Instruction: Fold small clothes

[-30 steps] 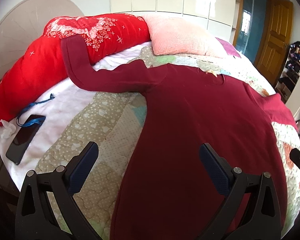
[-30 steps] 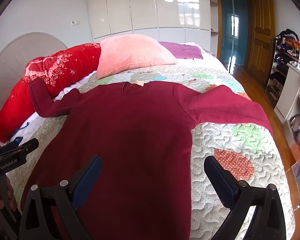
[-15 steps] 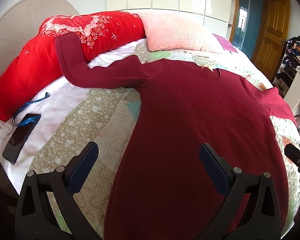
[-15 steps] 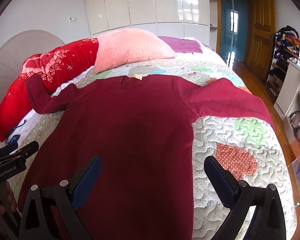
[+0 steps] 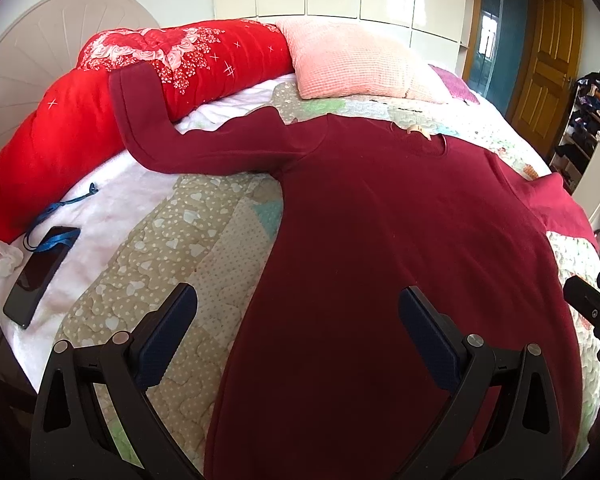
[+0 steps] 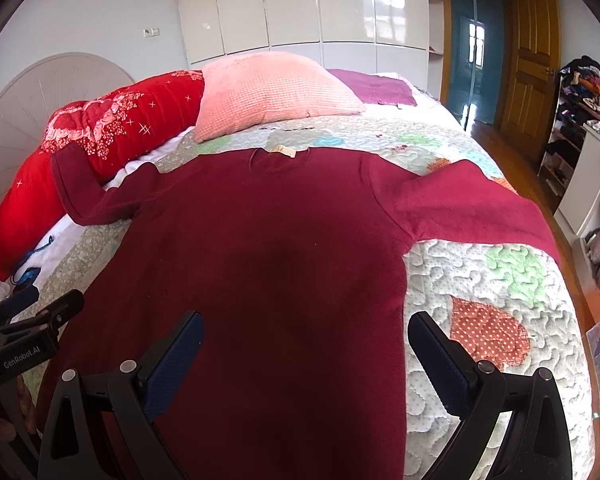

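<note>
So there's a big bed with a patchwork quilt (image 6: pixel 496 280) on it, and spread flat across the quilt is a dark red long-sleeve top (image 5: pixel 400 264), neckline facing the pillows and hem toward the cameras; one sleeve (image 5: pixel 148 128) runs out and climbs up onto the bright red floral duvet roll (image 5: pixel 60 136) along the headboard side, the other sleeve (image 6: pixel 472 208) lies out over the quilt toward the far edge of the bed; a pink pillow (image 6: pixel 276 92) sits just past the collar, with a small tag (image 6: pixel 283 151) showing at the neck.

Left gripper (image 5: pixel 298 336) hangs above the hem area with jaws spread wide, nothing between them; one finger is over the quilt, the other over the top's body; right gripper (image 6: pixel 306 354) is the same deal, wide apart and empty, straddling the top's other side edge.

Smaller stuff: a black phone (image 5: pixel 40 272) with a blue lanyard (image 5: pixel 56 216) lies on the white sheet beside the duvet roll; a crumpled tissue (image 5: pixel 6 260) is right beside it.
</note>
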Demonstrator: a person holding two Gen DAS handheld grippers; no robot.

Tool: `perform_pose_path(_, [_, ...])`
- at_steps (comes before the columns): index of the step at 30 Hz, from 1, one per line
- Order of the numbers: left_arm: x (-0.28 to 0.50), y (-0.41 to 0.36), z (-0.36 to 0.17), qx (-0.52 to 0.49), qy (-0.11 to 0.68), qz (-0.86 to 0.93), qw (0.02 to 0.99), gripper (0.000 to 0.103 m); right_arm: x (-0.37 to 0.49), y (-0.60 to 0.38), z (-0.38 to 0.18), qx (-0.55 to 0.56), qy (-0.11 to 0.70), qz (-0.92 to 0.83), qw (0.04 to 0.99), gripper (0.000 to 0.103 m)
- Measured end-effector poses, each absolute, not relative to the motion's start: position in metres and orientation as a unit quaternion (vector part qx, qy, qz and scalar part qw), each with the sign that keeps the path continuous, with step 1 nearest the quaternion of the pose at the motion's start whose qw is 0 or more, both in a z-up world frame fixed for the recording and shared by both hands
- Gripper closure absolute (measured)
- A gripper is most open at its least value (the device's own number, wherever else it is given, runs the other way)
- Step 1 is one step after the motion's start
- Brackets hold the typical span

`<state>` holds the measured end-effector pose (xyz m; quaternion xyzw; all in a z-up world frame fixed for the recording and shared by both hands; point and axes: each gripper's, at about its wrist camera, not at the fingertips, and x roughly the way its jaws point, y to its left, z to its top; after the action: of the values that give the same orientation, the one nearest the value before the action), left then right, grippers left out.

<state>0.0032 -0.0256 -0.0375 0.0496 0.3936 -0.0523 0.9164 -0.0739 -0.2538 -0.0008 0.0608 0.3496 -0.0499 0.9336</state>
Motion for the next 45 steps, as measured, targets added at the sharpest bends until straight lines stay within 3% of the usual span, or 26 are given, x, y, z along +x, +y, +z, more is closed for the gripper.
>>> perform_pose_path(23, [0.036, -0.003, -0.034, 0.035, 0.396, -0.027, 0.917, 0.001, -0.046, -0.241, -0.009, 0.053, 0.363, -0.037, 0.930, 0.001])
perform_pose_path(33, [0.112, 0.073, -0.013, -0.026, 0.389, 0.051, 0.919, 0.001, -0.012, -0.229, -0.020, 0.053, 0.373, -0.016, 0.926, 0.001])
perform_pose_path(45, [0.206, 0.151, -0.029, -0.070, 0.385, 0.119, 0.913, 0.002, 0.041, -0.204, -0.028, 0.037, 0.377, 0.013, 0.925, 0.001])
